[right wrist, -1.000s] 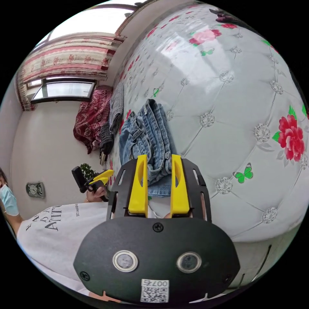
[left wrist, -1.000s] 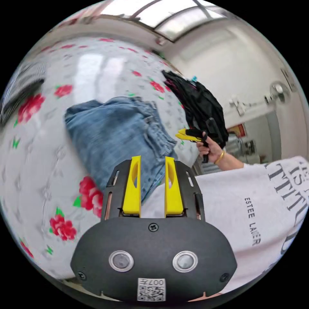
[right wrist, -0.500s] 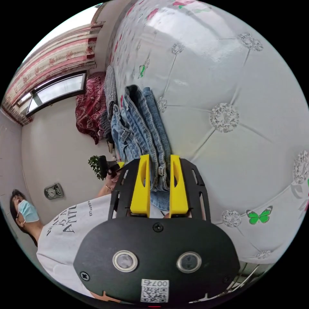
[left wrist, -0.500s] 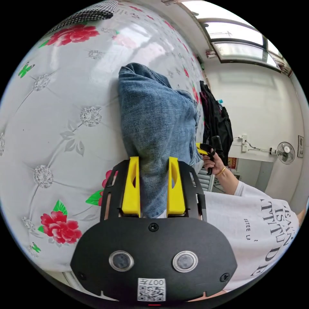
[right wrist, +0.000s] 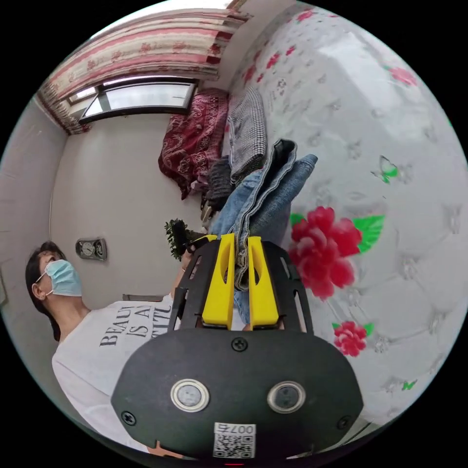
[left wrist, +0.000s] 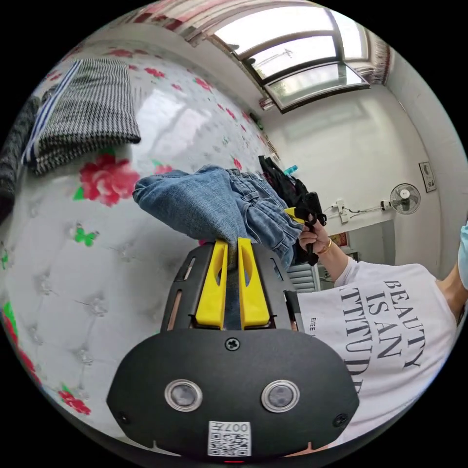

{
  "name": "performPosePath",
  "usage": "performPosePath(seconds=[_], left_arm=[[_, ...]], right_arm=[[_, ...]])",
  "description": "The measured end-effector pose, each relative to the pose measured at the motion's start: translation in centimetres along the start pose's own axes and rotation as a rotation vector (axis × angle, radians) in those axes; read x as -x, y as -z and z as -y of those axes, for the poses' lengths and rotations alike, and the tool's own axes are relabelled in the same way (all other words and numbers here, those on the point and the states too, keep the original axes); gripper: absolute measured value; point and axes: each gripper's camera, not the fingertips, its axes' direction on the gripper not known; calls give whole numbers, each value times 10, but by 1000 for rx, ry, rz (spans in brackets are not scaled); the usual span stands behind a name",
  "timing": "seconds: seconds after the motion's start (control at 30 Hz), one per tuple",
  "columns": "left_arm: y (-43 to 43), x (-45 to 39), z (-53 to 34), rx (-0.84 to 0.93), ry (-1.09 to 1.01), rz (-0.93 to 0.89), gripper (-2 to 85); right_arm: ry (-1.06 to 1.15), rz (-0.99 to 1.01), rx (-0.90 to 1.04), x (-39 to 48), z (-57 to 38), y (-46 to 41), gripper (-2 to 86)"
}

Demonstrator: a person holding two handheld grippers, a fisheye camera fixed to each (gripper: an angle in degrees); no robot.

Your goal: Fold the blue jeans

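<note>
Both grippers clamp the blue jeans [left wrist: 214, 204].
Left gripper [left wrist: 232, 243] and right gripper [right wrist: 240, 240] pinch denim above the floral bed [right wrist: 390, 234].

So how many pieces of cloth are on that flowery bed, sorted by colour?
Blue: 1, the jeans, held up off the bed by both grippers.
Black-and-white check: 1, a folded cloth.
Dark red patterned: 1, a cloth at the bed's end.
Dark grey: 1, a knit piece.
Total: 4.

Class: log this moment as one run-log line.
left tongs: shut on jeans | right tongs: shut on jeans | jeans: folded, lifted over bed
</note>
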Motion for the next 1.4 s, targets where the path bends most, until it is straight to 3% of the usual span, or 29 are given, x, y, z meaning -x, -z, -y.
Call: performPosePath(seconds=[0.13,0.3,0.4,0.47,0.57,0.73,0.83,0.93,1.03,1.17,1.4], left_arm=[[104,30,37,-98,-39,137,30],[246,79,84,-297,72,476,41],[272,124,78,-367,259,733,64],[263,153,54,-396,359,765,75],[210,169,9,-386,360,801,78],[40,127,-40,-28,114,947,68],[-82,75,-68,180,-63,1042,9],[-184,22,-92,330,-273,1128,-5],[-252,-20,-100,417,-391,1110,-9],[-300,-58,-85,474,-365,902,-10],[-373,-73,-64,591,-272,903,-10]], right_arm=[[150,84,38,73,104,-101,26],[187,212,54,145,215,-243,22],[167,19,71,163,255,-319,14],[171,-81,86,160,251,-350,7],[193,-168,180,136,209,-378,2],[294,-686,348,78,61,-345,-1],[270,-1004,501,54,-36,-313,-2],[203,-1165,646,44,-119,-282,-3],[134,-1209,663,43,-177,-263,-3],[51,-1234,659,25,-218,-268,-3],[207,-1183,460,52,-257,-268,1]])
